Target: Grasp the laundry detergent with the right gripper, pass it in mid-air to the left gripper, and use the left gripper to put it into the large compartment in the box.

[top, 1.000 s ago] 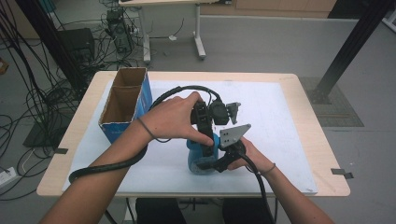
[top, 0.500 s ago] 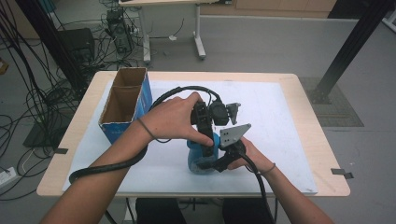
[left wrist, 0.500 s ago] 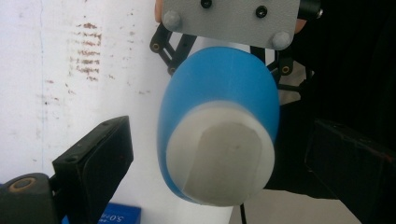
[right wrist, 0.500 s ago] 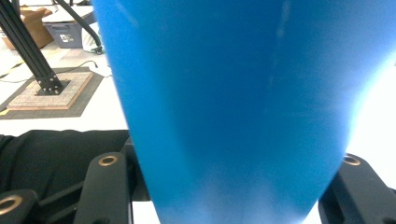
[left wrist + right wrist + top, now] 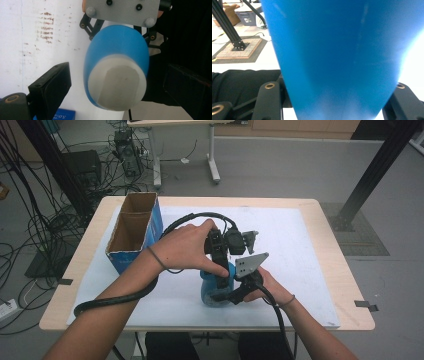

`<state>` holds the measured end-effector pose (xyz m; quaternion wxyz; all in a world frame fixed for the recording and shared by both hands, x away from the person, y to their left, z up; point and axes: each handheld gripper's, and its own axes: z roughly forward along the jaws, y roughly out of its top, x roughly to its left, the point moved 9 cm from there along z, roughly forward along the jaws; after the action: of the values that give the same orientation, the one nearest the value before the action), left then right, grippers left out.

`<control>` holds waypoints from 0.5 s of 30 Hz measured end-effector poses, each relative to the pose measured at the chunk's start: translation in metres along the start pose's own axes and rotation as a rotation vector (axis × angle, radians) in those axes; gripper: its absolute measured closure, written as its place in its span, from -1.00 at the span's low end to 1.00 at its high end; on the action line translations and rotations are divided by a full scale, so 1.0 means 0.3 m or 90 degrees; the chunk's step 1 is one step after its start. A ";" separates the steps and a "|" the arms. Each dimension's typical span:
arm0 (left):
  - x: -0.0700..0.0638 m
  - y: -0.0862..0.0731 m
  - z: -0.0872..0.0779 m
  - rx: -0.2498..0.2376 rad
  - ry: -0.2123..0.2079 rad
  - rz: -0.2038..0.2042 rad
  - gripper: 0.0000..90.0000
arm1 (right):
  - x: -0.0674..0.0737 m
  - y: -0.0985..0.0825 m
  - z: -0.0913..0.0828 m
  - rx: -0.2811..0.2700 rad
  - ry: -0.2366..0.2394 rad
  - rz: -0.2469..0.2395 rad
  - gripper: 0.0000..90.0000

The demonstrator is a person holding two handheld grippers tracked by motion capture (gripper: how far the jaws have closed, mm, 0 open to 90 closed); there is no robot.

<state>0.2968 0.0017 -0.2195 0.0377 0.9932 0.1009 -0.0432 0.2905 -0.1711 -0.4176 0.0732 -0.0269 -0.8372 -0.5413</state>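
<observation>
Near the table's front edge (image 5: pixel 210 326) I am clamping the blue bottle (image 5: pixel 215 287) in my right gripper (image 5: pixel 227 296), jaws pressing on both its flanks. My left gripper (image 5: pixel 220 265) is hanging over the bottle's white top with its jaws spread wide and gripping nothing. Left of it, the cardboard box (image 5: pixel 132 232) is crowding the far-left corner, while white mat is lying open to the right.

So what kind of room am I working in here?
Most likely a lab or robotics workshop, not a home. A bundle of loose cables trails over the bare grey floor, black metal frame posts stand bolted beside the table, and electronics boxes sit on the floor behind it.
</observation>
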 end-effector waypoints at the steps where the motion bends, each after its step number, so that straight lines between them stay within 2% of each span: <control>1: 0.001 0.001 0.000 0.001 -0.001 0.000 -0.82 | 0.000 0.000 0.000 0.000 0.000 0.000 -0.07; 15: -0.001 -0.001 0.004 0.004 -0.001 0.001 -0.82 | 0.002 0.003 0.002 0.000 -0.003 -0.003 -0.07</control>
<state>0.2965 0.0017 -0.2206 0.0349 0.9934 0.1000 -0.0440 0.2901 -0.1703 -0.4170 0.0701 -0.0259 -0.8376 -0.5412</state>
